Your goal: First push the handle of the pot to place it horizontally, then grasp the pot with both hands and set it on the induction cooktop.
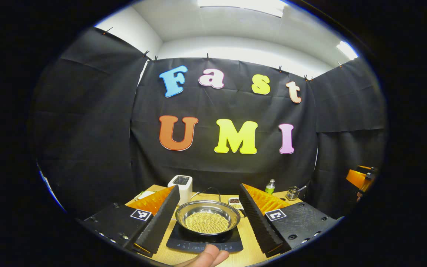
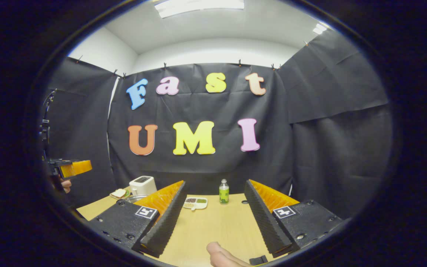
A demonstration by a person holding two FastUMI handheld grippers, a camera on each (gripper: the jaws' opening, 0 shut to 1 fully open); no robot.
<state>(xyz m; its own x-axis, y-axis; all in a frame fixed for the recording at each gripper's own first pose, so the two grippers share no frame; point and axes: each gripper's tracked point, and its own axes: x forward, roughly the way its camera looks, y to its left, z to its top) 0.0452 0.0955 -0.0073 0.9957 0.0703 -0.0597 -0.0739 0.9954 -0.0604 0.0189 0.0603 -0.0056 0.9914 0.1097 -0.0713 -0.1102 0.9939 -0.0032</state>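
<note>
Steel pot (image 1: 207,217) sits on one cooktop (image 1: 205,241); both grippers' fingers spread apart.

A white toaster (image 1: 181,186) is standing at the back left of the wooden table (image 2: 213,226), with a slice of bread on a small plate (image 2: 118,193) lying just beside it. A divided snack dish (image 2: 195,202) holding dark and light fillings is sitting near the table's middle. A small green-labelled bottle (image 2: 223,192) is standing upright just right of that dish. A wire utensil cup (image 1: 292,193) is sitting at the back right corner, well apart from the toaster.
</note>
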